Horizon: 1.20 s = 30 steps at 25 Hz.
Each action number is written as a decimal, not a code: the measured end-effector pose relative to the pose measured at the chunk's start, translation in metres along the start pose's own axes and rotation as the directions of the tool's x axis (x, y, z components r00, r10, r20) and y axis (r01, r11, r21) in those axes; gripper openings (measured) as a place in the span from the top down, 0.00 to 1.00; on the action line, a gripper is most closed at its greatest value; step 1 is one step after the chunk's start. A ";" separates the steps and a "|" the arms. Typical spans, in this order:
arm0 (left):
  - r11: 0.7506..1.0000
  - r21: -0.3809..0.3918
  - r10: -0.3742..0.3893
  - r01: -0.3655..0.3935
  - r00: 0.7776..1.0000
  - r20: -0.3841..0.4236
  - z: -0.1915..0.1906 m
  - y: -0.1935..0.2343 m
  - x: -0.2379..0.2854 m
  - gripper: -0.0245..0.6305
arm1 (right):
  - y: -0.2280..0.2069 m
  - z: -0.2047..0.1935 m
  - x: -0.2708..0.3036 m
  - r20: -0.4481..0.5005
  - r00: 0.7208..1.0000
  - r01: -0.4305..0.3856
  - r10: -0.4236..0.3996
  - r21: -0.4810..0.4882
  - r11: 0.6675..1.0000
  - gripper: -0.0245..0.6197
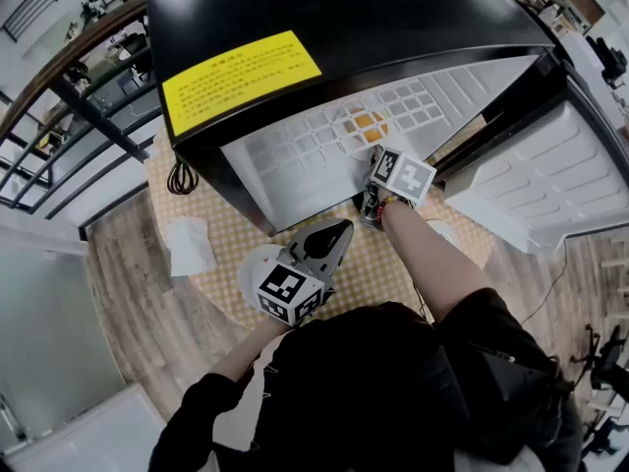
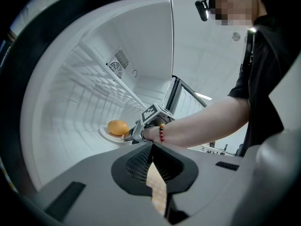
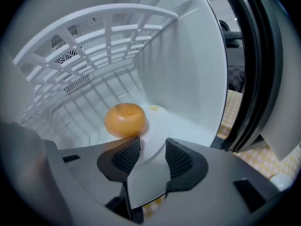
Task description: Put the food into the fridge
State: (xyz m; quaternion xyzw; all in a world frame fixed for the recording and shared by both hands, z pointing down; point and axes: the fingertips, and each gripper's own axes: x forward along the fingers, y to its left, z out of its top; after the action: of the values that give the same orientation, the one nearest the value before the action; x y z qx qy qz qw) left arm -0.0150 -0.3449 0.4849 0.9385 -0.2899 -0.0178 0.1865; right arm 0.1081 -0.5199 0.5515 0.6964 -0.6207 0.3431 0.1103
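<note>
An orange round piece of food (image 3: 124, 120) lies on a white plate (image 3: 157, 126) on the floor of the open fridge (image 1: 295, 8). My right gripper (image 3: 149, 149) reaches into the fridge. Its jaws stand open on either side of the plate's near rim, and the pads do not press on it. In the left gripper view the food (image 2: 117, 127) and the right gripper (image 2: 134, 134) show deep inside the white cavity. My left gripper (image 2: 151, 147) waits outside the fridge, pointing level, shut with nothing in it. In the head view it (image 1: 339, 232) hangs over the table.
A white wire shelf (image 3: 103, 36) spans the fridge above the food. The fridge door (image 1: 550, 175) hangs open at the right. On the checked tablecloth (image 1: 383, 264) lie a whisk (image 1: 180, 177), a white napkin (image 1: 189, 246) and a white dish (image 1: 254, 268).
</note>
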 end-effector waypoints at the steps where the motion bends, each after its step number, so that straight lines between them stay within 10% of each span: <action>1: 1.000 0.000 0.001 -0.001 1.000 -0.001 0.000 0.000 0.000 0.94 | 0.000 0.000 0.000 0.000 1.000 0.004 -0.004 -0.019 1.000 0.71; 30: 0.999 0.020 0.050 -0.050 0.999 -0.006 -0.002 -0.008 0.000 0.94 | -0.003 0.003 -0.002 0.002 1.000 -0.001 0.001 -0.139 0.990 0.64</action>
State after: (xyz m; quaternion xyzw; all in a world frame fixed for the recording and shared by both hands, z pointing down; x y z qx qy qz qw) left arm -0.0106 -0.3376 0.4836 0.9329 -0.3128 -0.0073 0.1782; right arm 0.1120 -0.5196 0.5493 0.6871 -0.6434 0.2984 0.1577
